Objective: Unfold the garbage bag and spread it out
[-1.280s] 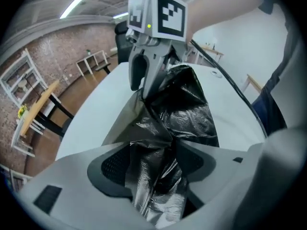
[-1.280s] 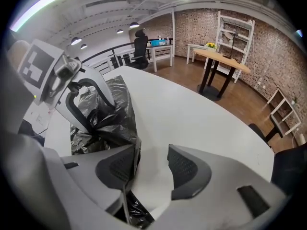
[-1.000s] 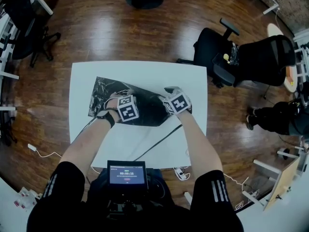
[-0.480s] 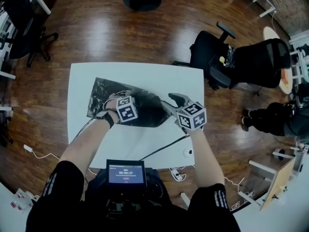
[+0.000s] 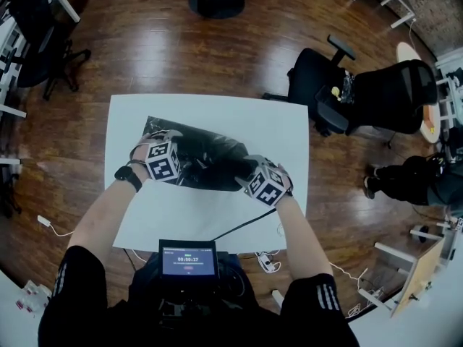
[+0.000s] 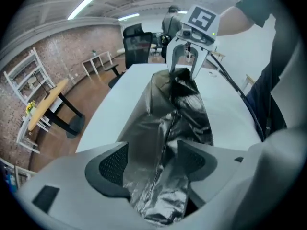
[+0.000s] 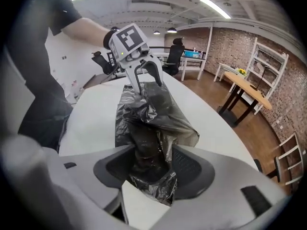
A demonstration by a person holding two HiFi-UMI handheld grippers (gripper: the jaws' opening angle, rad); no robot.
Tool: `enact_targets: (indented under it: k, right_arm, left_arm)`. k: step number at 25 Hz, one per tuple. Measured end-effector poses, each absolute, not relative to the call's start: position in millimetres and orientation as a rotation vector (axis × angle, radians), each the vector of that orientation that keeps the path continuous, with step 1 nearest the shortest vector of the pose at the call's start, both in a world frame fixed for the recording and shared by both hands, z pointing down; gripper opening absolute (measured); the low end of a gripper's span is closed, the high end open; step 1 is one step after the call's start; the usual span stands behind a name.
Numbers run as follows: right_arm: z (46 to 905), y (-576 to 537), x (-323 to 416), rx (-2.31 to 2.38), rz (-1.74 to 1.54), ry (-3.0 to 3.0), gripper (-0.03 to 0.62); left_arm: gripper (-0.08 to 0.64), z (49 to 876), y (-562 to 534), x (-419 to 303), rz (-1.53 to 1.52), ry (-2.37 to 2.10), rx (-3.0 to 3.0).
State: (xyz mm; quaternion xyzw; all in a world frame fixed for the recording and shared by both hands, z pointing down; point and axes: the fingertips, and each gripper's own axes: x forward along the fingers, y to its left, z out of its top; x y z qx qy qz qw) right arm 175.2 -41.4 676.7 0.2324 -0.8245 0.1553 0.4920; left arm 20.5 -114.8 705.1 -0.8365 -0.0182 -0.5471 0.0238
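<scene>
L gripper [image 5: 153, 140], R gripper [image 5: 250, 170] spread apart, gripper views, jaws just widening, clamping bag [image 5: 210, 157]

Bag [image 5: 210, 157] ends hidden under left tongs [image 5: 168, 150], right tongs [image 5: 251, 173].

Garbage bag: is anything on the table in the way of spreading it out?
Nothing visible blocks the garbage bag; the white table is bare around it. Only a thin black cable crosses the near side.

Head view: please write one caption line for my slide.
A crumpled black plastic garbage bag stretched over a white table between left gripper and right gripper, whose just-widened jaws each pinch it.
</scene>
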Motion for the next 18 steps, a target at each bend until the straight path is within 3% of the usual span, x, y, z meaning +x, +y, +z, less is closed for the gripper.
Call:
enact_targets:
  k: [4,9,10,18]
  right_arm:
    - [697.8,-40.5,182.4,0.544,0.432,-1.965,0.322]
    - [718.7,-40.5,187.3,0.521,0.503,-1.951,0.322]
    - [722.0,-40.2,187.7,0.517,0.521,-1.946,0.358]
    - [733.0,-46.8,191.0,0.542,0.546,-1.949,0.362]
  left_arm:
    - [0.352,726.4,-122.3,-41.9,-1.844,-0.162,-2.473]
    - [0.382,744.1,-122.6,-75.4,-1.945,-0.257,-2.442]
    - [0.390,746.0,-122.9,-78.6,-1.960,-0.266,-2.451]
    - [0.432,747.8,-130.8,-99.0,-1.995,-0.224,-2.518]
